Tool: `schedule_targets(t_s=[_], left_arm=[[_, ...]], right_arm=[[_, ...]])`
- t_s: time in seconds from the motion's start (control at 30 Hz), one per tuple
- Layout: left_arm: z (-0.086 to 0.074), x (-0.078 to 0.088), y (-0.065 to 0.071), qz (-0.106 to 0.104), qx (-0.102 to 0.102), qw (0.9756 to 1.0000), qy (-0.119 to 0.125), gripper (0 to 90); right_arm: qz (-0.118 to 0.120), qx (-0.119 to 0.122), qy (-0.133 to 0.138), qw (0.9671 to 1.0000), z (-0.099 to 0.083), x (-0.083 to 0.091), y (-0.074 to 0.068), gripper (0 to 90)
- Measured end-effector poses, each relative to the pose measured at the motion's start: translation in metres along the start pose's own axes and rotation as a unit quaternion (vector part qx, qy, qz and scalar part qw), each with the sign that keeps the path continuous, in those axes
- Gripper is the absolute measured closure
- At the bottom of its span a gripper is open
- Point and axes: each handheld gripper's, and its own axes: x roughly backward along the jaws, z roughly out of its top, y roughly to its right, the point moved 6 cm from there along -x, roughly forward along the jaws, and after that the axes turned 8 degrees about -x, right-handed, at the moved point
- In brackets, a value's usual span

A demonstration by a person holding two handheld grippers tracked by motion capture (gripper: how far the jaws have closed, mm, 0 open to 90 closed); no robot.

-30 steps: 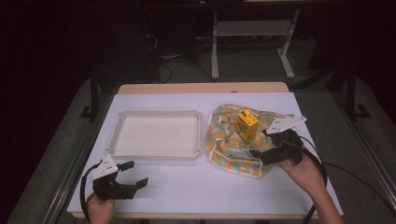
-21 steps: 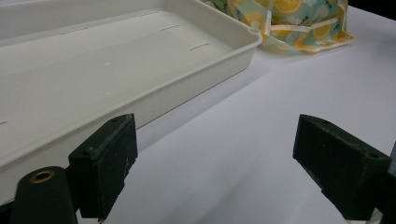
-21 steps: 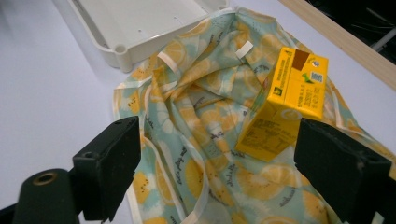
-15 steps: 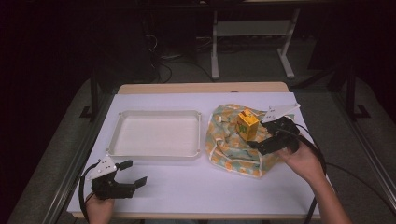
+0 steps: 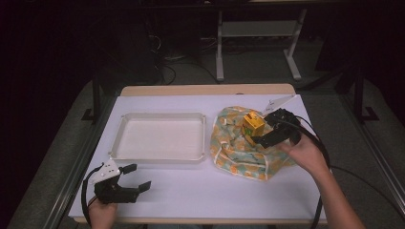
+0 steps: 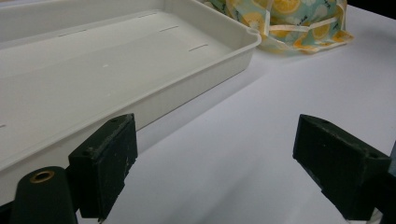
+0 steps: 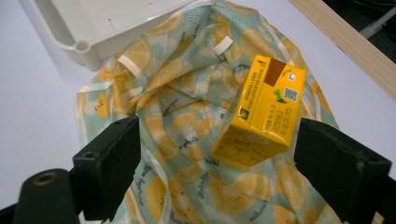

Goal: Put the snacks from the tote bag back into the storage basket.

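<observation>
1. Item count: one white tray [image 5: 161, 138], one lemon-print cloth bag [image 5: 239, 148], one yellow carton [image 5: 253, 125], two grippers, all on one white-topped table [image 5: 210, 191].
2. Tray: a shallow rectangular container with a raised rim, on the left half of the table. Its interior is bare; faint slot marks show on the floor in the left gripper view [image 6: 93, 60].
3. Cloth bag: lies crumpled and spread on the table just right of the tray, its edge touching or nearly touching the tray's right rim. Whether anything is inside it cannot be told.
4. Carton: rests on top of the cloth bag, not in the tray. In the right gripper view the carton [image 7: 261, 112] is a box with a brown patch and printed codes on its upper face. It sits tilted, and its long axis runs from the near-left toward the far-right of that view.
5. Left gripper [image 5: 136, 177]: held low near the table's front-left corner, in front of the tray. Its jaws stand wide apart and hold nothing; white table surface shows between them.
6. Right gripper [image 5: 255, 138]: held over the cloth bag at the carton's right side. Its jaws are spread wide; the carton lies in the gap nearer the right jaw, with no contact visible.
</observation>
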Motion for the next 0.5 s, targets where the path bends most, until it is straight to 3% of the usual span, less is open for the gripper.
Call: schedule_targets(t_s=[0.23,0.5], left_arm=[[0.001,0.002,0.000,0.000,-0.004,1.0000,0.005,13.4],[0.001,-0.001,0.001,-0.006,-0.007,1.0000,-0.002,13.4]], right_arm=[[-0.014,0.000,-0.008,0.9999,0.012,-0.006,0.012,14.5],[-0.012,-0.007,-0.036,0.9992,0.025,-0.014,0.017,14.6]])
